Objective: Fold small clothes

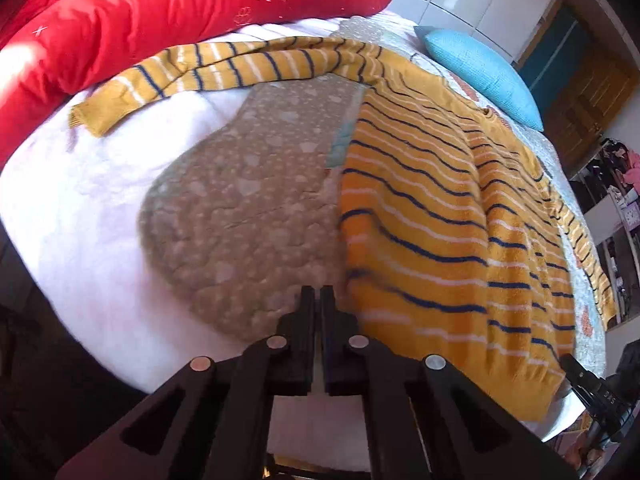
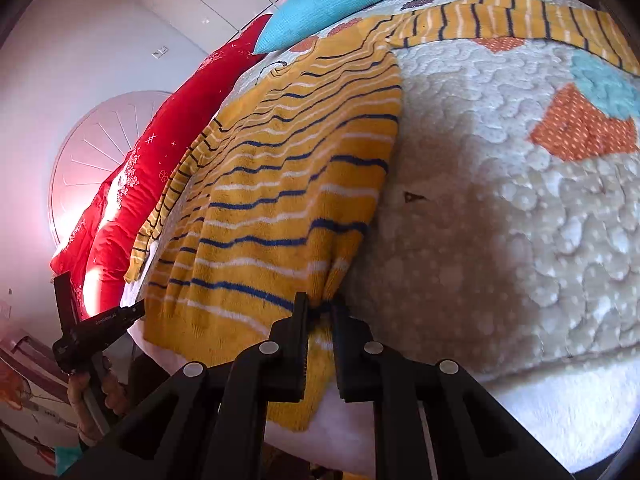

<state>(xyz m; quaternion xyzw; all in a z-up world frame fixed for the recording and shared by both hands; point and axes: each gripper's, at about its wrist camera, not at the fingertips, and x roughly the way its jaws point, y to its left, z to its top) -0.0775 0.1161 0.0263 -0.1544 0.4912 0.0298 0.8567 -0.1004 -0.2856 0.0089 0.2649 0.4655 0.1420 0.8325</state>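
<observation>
A small yellow sweater [image 1: 448, 216] with dark blue and white stripes lies spread flat on a quilted bedspread [image 1: 240, 208], which covers the bed. In the left wrist view the body of the sweater is at the right side, and one sleeve [image 1: 224, 68] stretches away to the left along the far part of the bed, with its plain yellow cuff just beside a red duvet [image 1: 120, 28]. A light blue pillow [image 1: 484, 72] lies behind the sweater, near its collar. The left gripper [image 1: 318, 294] is above a brown dotted patch of the bedspread, just beside the left edge of the sweater near its hem; its two black fingers stand almost together with only a thin gap, and nothing is seen between them. In the right wrist view the right gripper [image 2: 320, 308] is pressed together on the lower corner of the sweater, and the cloth is bunched into folds between the fingers. The other sleeve [image 2: 516, 20] lies across the bedspread at the upper right, over orange and turquoise patches. At the lower left of this view the left gripper appears again, held by a hand [image 2: 94, 384], at the opposite side of the hem.
</observation>
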